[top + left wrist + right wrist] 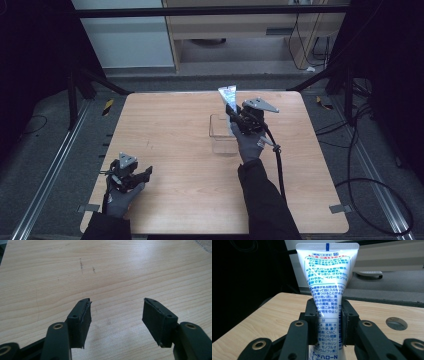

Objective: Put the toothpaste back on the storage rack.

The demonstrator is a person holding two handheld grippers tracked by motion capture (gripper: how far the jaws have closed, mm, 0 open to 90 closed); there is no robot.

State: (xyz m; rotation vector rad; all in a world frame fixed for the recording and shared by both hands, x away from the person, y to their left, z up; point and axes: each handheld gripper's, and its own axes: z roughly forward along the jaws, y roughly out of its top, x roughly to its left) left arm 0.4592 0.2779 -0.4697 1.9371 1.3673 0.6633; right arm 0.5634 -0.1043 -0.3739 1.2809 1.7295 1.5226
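The right gripper (pixel 233 116) is clamped on a white toothpaste tube (pixel 327 293) with blue print, pinched between both jaws, its flat crimped end standing up beyond them, above a clear plastic container (pixel 221 134) on the wooden table (pixel 170 135). The left gripper (pixel 116 320) hovers near the table's front left with jaws spread wide, holding nothing.

Bright tabletop — dark, murky surroundings
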